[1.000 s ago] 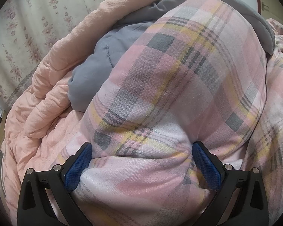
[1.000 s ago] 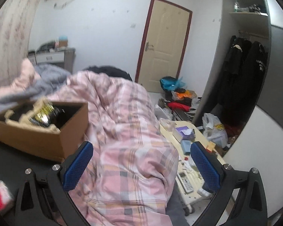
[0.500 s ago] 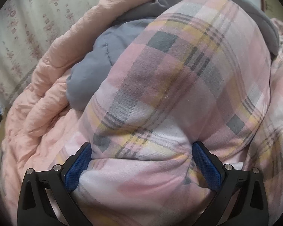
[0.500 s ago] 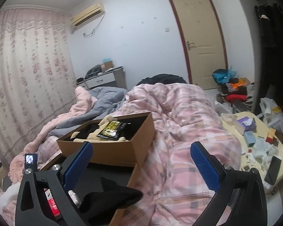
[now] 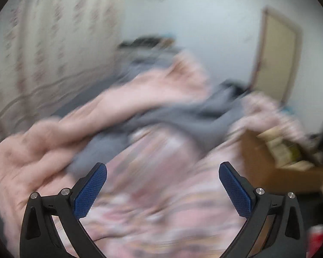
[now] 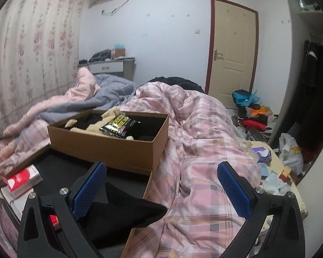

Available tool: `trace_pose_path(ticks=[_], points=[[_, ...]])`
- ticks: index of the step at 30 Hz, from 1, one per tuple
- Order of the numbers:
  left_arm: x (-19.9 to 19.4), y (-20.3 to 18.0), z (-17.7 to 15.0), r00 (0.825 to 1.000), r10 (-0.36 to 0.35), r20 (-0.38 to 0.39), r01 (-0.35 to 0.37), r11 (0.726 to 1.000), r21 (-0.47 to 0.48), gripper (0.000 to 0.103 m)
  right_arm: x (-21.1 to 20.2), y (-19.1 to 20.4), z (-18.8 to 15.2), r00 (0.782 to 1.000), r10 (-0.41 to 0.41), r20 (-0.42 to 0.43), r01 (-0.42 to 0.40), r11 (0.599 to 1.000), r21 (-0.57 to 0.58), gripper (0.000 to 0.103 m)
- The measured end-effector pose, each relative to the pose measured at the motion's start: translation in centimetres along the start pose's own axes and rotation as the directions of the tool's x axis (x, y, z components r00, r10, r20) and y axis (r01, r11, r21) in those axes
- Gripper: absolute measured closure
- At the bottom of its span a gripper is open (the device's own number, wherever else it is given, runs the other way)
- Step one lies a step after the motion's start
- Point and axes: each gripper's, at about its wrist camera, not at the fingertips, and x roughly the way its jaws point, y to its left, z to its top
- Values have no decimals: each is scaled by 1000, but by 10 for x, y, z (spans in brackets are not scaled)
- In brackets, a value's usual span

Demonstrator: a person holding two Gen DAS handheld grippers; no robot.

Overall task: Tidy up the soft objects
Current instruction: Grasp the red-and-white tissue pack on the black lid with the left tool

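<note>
The left wrist view is smeared by motion. My left gripper (image 5: 162,185) is open above a pink plaid pillow or quilt (image 5: 161,182), with nothing between its fingers. Behind lie a pink fleece blanket (image 5: 53,137) and a grey quilt (image 5: 183,116). In the right wrist view my right gripper (image 6: 161,182) is open over the bed, empty. A brown cardboard box (image 6: 118,148) sits on the pink plaid quilt (image 6: 204,150); it holds a beige plush toy (image 6: 109,118) and a black-and-yellow packet (image 6: 117,125). A black cloth (image 6: 127,215) lies in the box lid (image 6: 64,167) below my left finger.
A red-and-white pack (image 6: 21,181) rests at the lid's left edge. The box (image 5: 280,167) also shows at the right of the left wrist view. A low table (image 6: 275,172) with clutter stands right of the bed. Bags and clothes (image 6: 252,116) cover the floor by the door (image 6: 232,49).
My left gripper has pulled back and up from the plaid pillow it straddled, and its view now swings over the bed. The right view has shifted slightly, with the box a little farther off.
</note>
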Motion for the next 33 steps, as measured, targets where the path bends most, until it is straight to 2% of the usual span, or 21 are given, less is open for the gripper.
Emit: trace_pose_path(ticks=[1,4,6,7,9,11,15,17,19,23,24,27,29,30,31,32,33], points=[[-11,-15,11,998,-58,8,58,998,10,0,0,3,-1,1000,0,0,0,1000,-12,1],[-24,-50,36,985,-172,5,172,984,57,0,0,11,-3,1000,-28,2,28,999,-41,1],[-29,-67,42,985,-172,33,168,981,94,0,1,16,-3,998,-59,1,59,996,-71,1],[-34,-79,40,988,-146,58,138,983,118,0,0,18,-3,998,-67,6,67,994,-82,1],[-41,-89,27,988,-117,97,103,985,140,0,-3,20,-3,998,-62,21,64,994,-87,1],[-47,-91,3,982,-144,125,126,982,140,0,-5,20,-2,999,-41,26,43,996,-73,1],[-33,-79,-31,971,-234,51,229,970,86,0,-6,21,-3,1000,-15,25,17,998,-56,1],[-18,-80,-35,971,-236,-32,238,967,87,0,-4,23,-3,1000,-17,18,18,998,-59,1],[-12,-84,-36,974,-207,-90,215,971,103,0,-3,22,-4,1000,-14,17,15,998,-56,1],[-31,-94,-34,976,-211,-50,217,952,216,0,-2,21,-7,999,-16,29,17,999,-38,1],[-33,-97,-33,970,-231,-72,242,942,233,0,0,20,-8,999,-21,27,22,999,-33,1],[-30,-108,-41,929,-305,-208,351,906,238,0,2,13,-11,999,-30,18,30,999,-10,1],[-22,-117,-52,889,-342,-305,412,888,203,0,2,7,-11,999,-28,16,28,999,17,1],[-17,-123,-59,857,-375,-354,458,868,190,0,1,4,-11,999,-27,18,27,999,31,1],[-14,-128,-64,836,-395,-380,488,853,187,1,0,1,-10,999,-28,22,27,999,45,1],[-12,-134,-70,817,-405,-410,512,837,194,10,-1,-2,-10,999,-29,26,28,998,54,1],[-13,-139,-74,813,-398,-425,517,828,214,25,-1,-5,-11,999,-31,30,29,997,65,1]])
